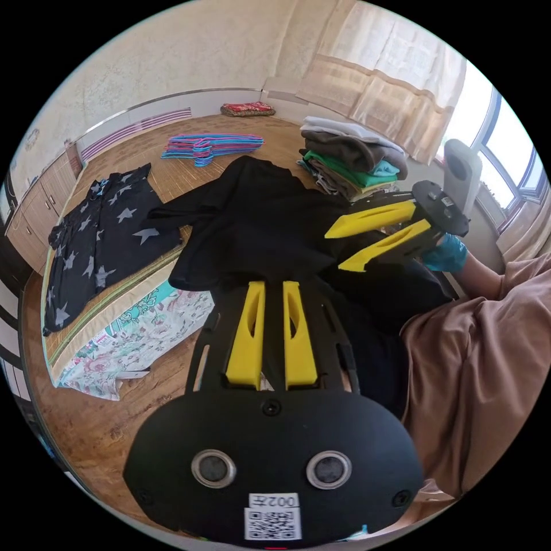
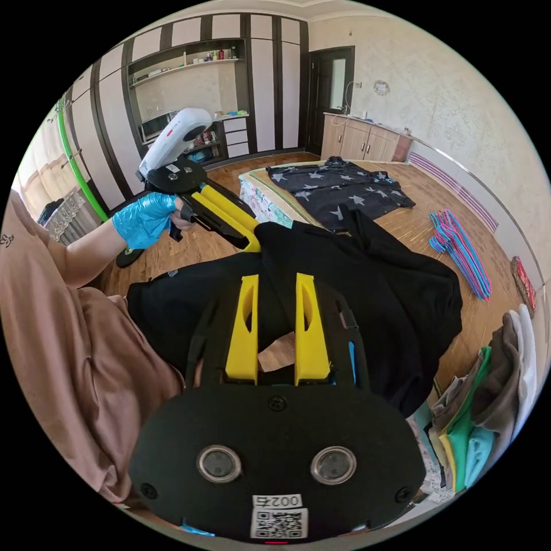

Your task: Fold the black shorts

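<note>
Right now the black shorts (image 1: 258, 229) hang lifted and bunched between both grippers, matte soft cloth with loose folds, held over the wooden floor (image 1: 97, 425) beside the floral mattress (image 1: 143, 333). Left gripper (image 1: 274, 287): yellow wedge-shaped jaws nearly together, tips at the shorts' hem, though whether both jaws actually press the cloth can't be told. Right gripper (image 2: 276, 279): jaws narrow and parallel, tips buried against the black fabric; grip likewise can't be told. In the right gripper view the left gripper (image 2: 252, 244) comes in with a blue-gloved hand (image 2: 146, 218), its yellow tips touching the shorts' edge. On the mattress, beyond the shorts, lies a flat dark star-print shirt (image 1: 97, 241). Further off a pile of striped plastic hangers (image 1: 209, 146) and, beside the shorts, a stack of folded clothes (image 1: 353, 160) in grey, green and white.
</note>
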